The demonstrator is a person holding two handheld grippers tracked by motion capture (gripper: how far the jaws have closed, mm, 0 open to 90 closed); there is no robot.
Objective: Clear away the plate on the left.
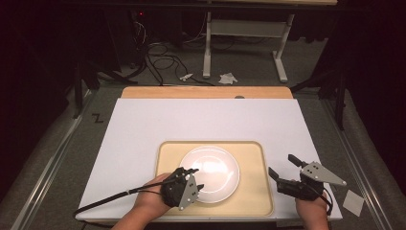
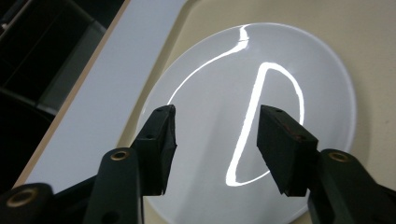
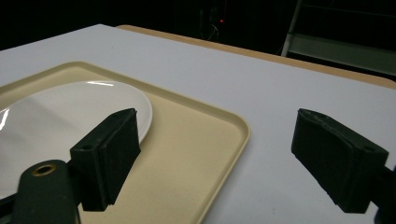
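A white plate lies on a beige tray near the table's front edge. My left gripper hovers over the plate's near-left rim, open, with nothing between its jaws. In the left gripper view the plate shines below the gripper. My right gripper sits just right of the tray, open and empty. The right gripper view has the plate and the tray at its left, with the gripper spread wide over the tray's right rim.
The tray rests on a white board that covers the wooden table. A small paper square lies off the board at the right. Cables and a desk frame stand on the floor behind.
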